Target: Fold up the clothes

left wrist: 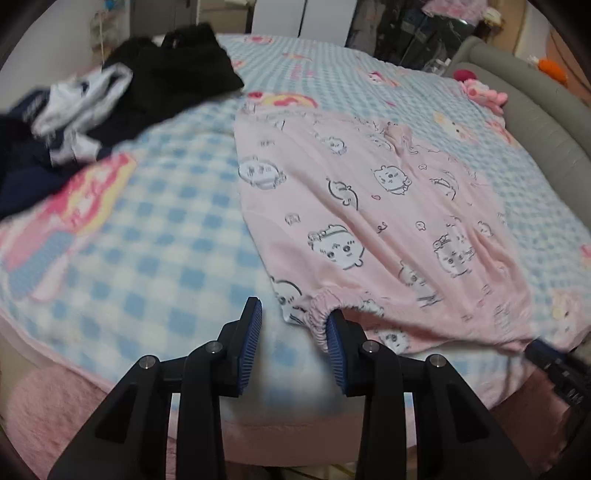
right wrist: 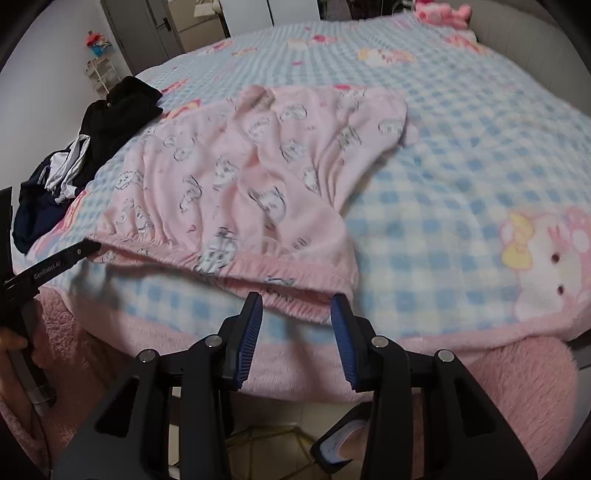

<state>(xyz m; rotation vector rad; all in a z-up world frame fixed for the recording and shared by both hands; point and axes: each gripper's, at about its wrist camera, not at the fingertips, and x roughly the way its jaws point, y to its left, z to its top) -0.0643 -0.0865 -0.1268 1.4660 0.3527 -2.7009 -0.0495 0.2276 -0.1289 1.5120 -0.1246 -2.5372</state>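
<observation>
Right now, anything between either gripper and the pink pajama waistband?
Nothing visible. The left gripper and right gripper both stand open at the near edge of the pink pajama pants, by the elastic waistband, with only checked blanket below. The dark clothes pile lies off to the far left.

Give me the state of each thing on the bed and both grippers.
Pink pants: spread flat, waistband at the near bed edge, not yet folded.
Dark clothes: heaped unfolded at the far left.
Blanket: spread over the bed.
Plush toy: lying by the headboard.
Left gripper: open, nothing between the pads, beside the waistband.
Right gripper: open, at the waistband, gripping nothing.
</observation>
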